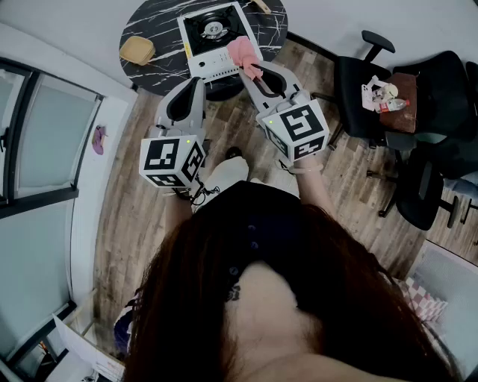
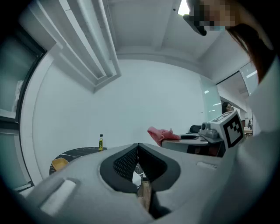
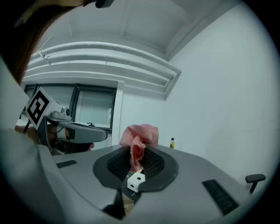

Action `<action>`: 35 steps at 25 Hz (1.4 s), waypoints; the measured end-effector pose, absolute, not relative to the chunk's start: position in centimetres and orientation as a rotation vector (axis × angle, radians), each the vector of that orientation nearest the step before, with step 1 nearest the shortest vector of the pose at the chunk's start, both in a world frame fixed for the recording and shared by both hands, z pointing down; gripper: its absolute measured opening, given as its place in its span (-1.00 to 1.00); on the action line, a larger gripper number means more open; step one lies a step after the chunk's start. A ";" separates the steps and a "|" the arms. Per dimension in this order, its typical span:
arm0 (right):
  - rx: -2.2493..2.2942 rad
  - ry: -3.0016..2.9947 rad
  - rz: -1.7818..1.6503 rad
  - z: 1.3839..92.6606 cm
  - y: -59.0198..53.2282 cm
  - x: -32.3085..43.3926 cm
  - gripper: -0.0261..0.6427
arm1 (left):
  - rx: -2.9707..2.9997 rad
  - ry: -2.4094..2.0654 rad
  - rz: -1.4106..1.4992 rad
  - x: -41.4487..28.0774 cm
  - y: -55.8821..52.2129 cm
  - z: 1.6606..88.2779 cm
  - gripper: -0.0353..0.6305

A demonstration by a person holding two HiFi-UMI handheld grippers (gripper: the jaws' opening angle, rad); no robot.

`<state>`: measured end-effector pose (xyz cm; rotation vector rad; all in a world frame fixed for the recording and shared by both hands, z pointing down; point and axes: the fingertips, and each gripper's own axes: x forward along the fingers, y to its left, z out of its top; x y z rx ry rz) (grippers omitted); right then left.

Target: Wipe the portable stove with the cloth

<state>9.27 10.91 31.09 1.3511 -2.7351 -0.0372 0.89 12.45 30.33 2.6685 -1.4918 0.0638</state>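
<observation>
Right gripper (image 1: 252, 71) — clamps the pink cloth (image 1: 243, 52) between its jaws, bunched above the tips at the near right corner of the portable stove (image 1: 212, 39), which sits on a round dark table (image 1: 153, 21) with a yellow dish (image 1: 137, 50) to the stove's left. Left gripper (image 1: 196, 80) — jaws pressed together on nothing, hovers just short of the stove's near left corner.

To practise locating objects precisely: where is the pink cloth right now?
The pink cloth is pinched in the right gripper; in the head view it sits over the portable stove's right edge.
</observation>
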 end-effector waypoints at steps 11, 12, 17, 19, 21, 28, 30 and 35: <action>1.366 -2.732 -0.022 31.1 5.3 6.8 -0.78 | 2.667 -1.460 0.059 -1.5 6.6 30.6 -0.86; 1.367 -2.731 -0.027 31.0 4.8 6.6 -0.78 | 2.668 -1.455 0.058 -1.8 6.1 30.5 -0.86; 1.380 -2.734 -0.029 30.6 2.5 5.1 -0.78 | 2.677 -1.425 0.048 -3.1 3.6 30.4 -0.86; 1.384 -2.735 -0.033 30.4 1.7 4.6 -0.78 | 2.679 -1.414 0.043 -3.7 2.6 30.3 -0.86; 1.385 -2.730 -0.037 30.3 1.0 4.2 -0.78 | 2.682 -1.400 0.037 -4.0 1.8 30.3 -0.86; 1.374 -2.743 -0.005 30.6 -0.5 3.5 -0.78 | 2.684 -1.368 0.034 -4.6 0.0 30.6 -0.86; 1.374 -2.749 0.004 30.7 -1.0 3.5 -0.79 | 2.687 -1.359 0.033 -4.6 -0.4 30.6 -0.86; 1.374 -2.749 0.005 30.8 -2.5 3.6 -0.79 | 2.685 -1.356 0.030 -4.7 -1.4 30.8 -0.86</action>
